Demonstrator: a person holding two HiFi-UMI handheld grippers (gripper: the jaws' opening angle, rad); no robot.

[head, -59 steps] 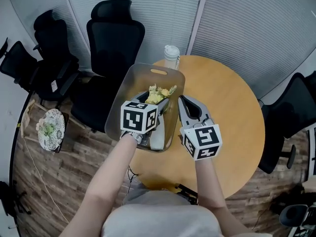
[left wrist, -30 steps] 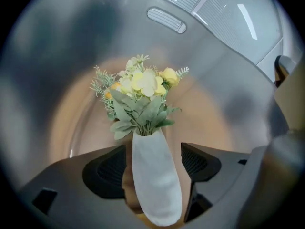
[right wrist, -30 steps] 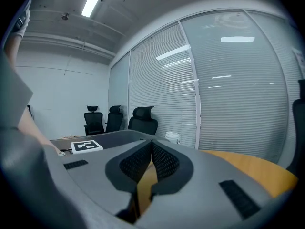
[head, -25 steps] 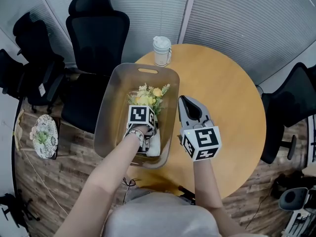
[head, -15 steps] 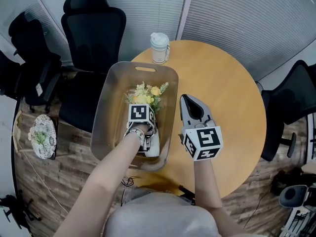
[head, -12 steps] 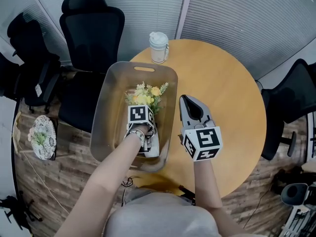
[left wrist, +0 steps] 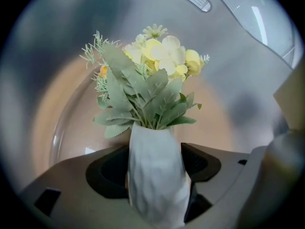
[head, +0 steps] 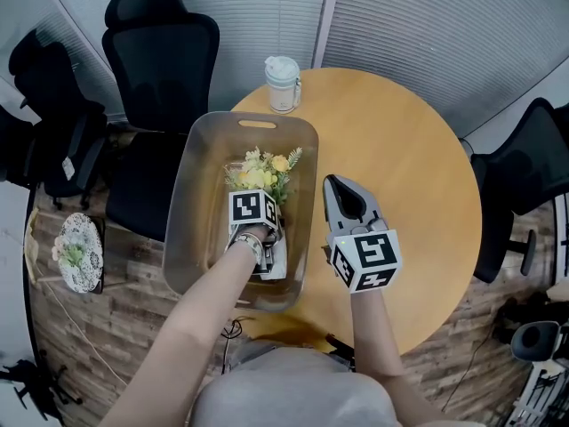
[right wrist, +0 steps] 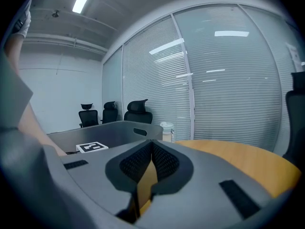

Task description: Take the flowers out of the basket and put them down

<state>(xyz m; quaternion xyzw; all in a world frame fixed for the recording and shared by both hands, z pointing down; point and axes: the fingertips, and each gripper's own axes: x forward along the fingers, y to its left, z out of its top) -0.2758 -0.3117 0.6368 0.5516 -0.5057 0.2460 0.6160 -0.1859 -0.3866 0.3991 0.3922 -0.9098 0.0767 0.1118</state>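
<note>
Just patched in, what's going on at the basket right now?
The person's left tool is down inside the grey basket, closed on the white vase that holds the yellow flowers. The vase is not yet out of the basket. The right tool is shut and empty, hovering over the round wooden table just right of the basket. A lidded cup stands on the table beyond the basket.

Left gripper (left wrist: 155, 168): centre of head view, forearm reaching up-frame, pointed steeply down, jaws pressed on both sides of the flower vase (left wrist: 153, 194). Right gripper (head: 335, 185): just right, near level, jaws together, empty.
</note>
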